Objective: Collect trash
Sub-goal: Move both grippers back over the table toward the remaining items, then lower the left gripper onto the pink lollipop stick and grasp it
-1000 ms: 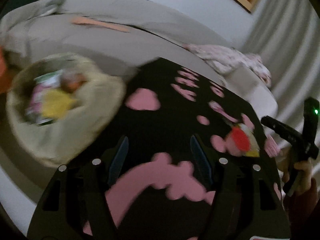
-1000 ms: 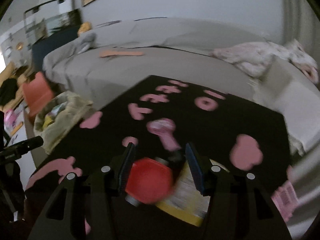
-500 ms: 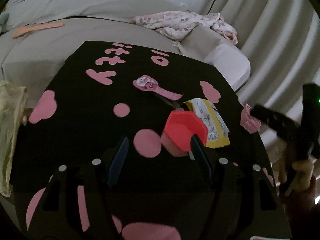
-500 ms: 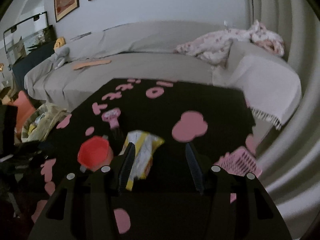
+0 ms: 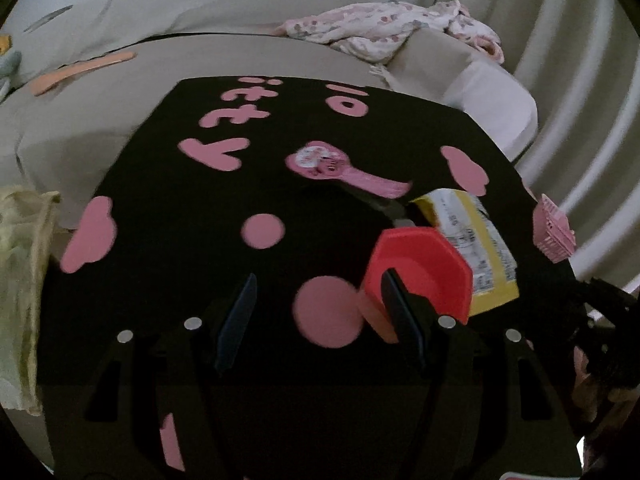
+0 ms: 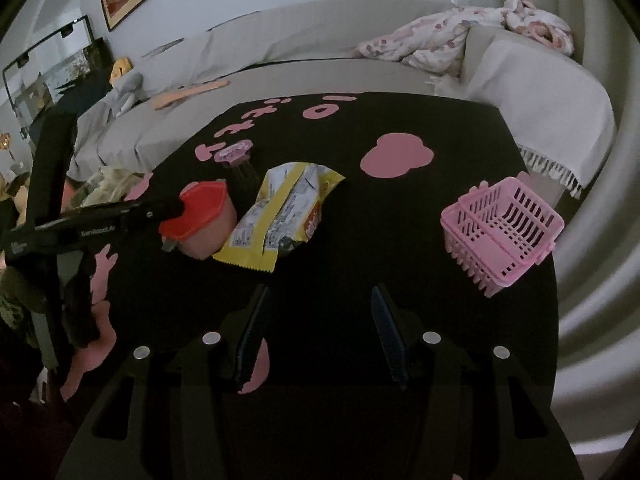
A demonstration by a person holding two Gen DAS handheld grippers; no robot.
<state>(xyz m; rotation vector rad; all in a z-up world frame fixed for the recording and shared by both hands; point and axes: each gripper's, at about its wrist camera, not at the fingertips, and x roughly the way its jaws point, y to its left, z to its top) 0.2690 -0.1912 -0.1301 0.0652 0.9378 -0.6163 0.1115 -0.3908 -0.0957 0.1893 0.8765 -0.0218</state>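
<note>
The left gripper was open, one finger at the red-lidded cup. The right gripper was open and empty before the yellow wrapper.

White lettering reading "GenRobot.AI" stands on the black arm of the left tongs, seen from the right wrist. Ahead of the right tongs, the yellow snack wrapper carries dense small print and a red-orange logo, too blurred to read. Farther beyond, large pink characters on the black table look like Japanese script, possibly upside down, unreadable.
</note>
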